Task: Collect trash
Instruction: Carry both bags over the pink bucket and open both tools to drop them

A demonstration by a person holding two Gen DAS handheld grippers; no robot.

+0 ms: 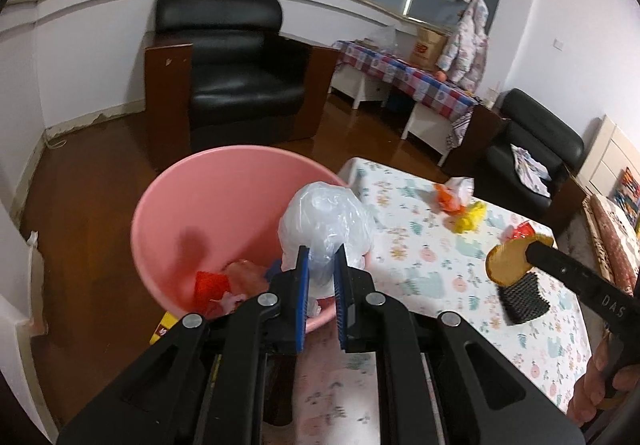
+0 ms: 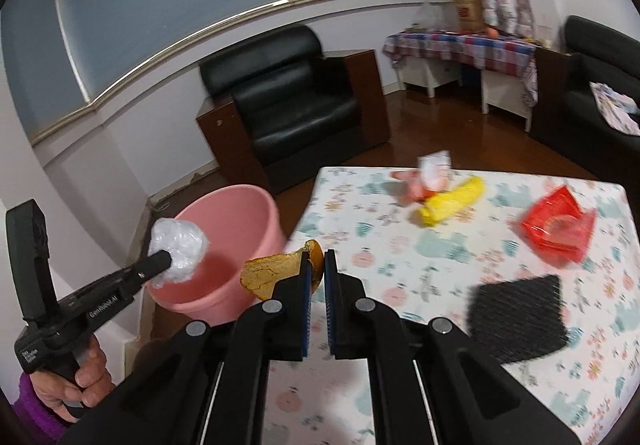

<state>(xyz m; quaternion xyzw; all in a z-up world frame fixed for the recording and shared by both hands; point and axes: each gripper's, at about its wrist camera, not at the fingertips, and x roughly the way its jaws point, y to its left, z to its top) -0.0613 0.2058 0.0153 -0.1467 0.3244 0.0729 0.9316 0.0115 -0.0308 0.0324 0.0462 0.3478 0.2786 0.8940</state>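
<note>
My left gripper [image 1: 322, 251] is shut on a crumpled clear plastic bag [image 1: 326, 225], which hangs above the near rim of the pink bucket [image 1: 208, 205]. Red and pink scraps [image 1: 224, 283] lie in the bucket's bottom. In the right wrist view the same bag [image 2: 180, 245] sits at the left gripper's tip over the bucket [image 2: 228, 221]. My right gripper [image 2: 318, 265] is shut on a brown-yellow peel [image 2: 272, 275] at the table's left edge. That peel [image 1: 508, 259] shows in the left wrist view too. On the table lie a yellow wrapper [image 2: 452, 203], a red wrapper [image 2: 556, 227] and orange-white scraps [image 2: 426, 175].
A flowered cloth covers the table [image 2: 400, 265]; a black mesh pad [image 2: 520, 317] lies near its front right. A black armchair [image 1: 240, 77] stands behind the bucket on the wooden floor. A checked-cloth side table [image 1: 404, 73] and a second dark chair [image 1: 532, 141] are farther right.
</note>
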